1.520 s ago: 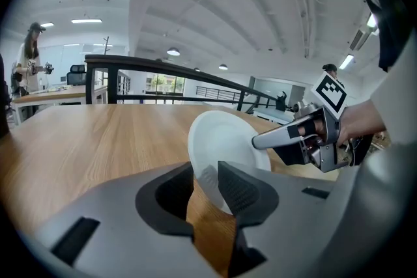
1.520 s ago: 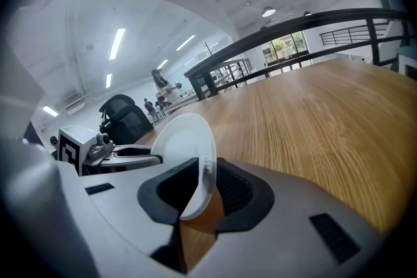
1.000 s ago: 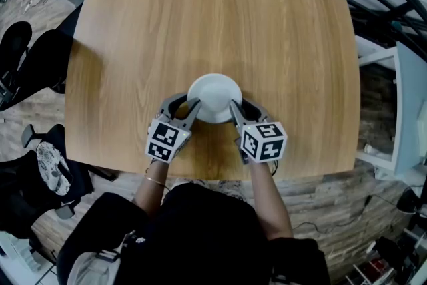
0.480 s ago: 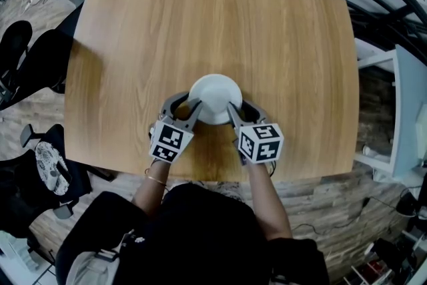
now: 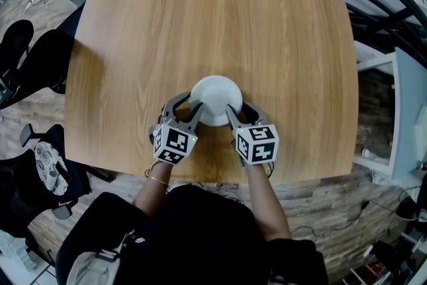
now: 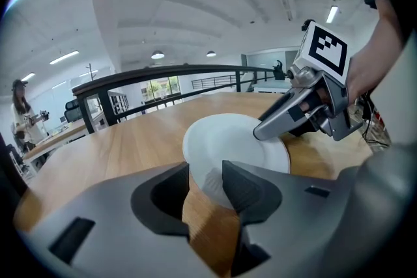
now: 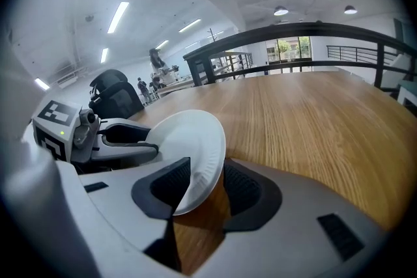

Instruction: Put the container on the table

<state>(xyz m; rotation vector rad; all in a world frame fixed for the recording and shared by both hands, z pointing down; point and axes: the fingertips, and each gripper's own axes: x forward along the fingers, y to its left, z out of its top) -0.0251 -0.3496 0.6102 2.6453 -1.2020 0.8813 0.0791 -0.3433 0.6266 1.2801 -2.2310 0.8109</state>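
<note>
A white, shallow round container (image 5: pixel 215 98) rests on the wooden table (image 5: pixel 200 23) near its front edge. My left gripper (image 5: pixel 183 106) is at the container's left rim and my right gripper (image 5: pixel 243 110) at its right rim. In the left gripper view the rim (image 6: pixel 228 140) sits between the jaws of the left gripper (image 6: pixel 206 174), which are opening, with a gap showing beside it. In the right gripper view the container (image 7: pixel 189 140) is tilted between the opening jaws of the right gripper (image 7: pixel 207 178), loose on one side. Across the container I see the left gripper's fingers (image 7: pixel 124 140).
Black chairs (image 5: pixel 27 57) stand off the table's left side and a bag (image 5: pixel 50 167) lies on the floor there. White furniture (image 5: pixel 407 110) stands to the right. A dark railing (image 7: pixel 293 32) runs behind the table's far edge.
Both grippers have rolled a little and their jaws have spread wider around the container's rim. The container stays where it was on the table.
</note>
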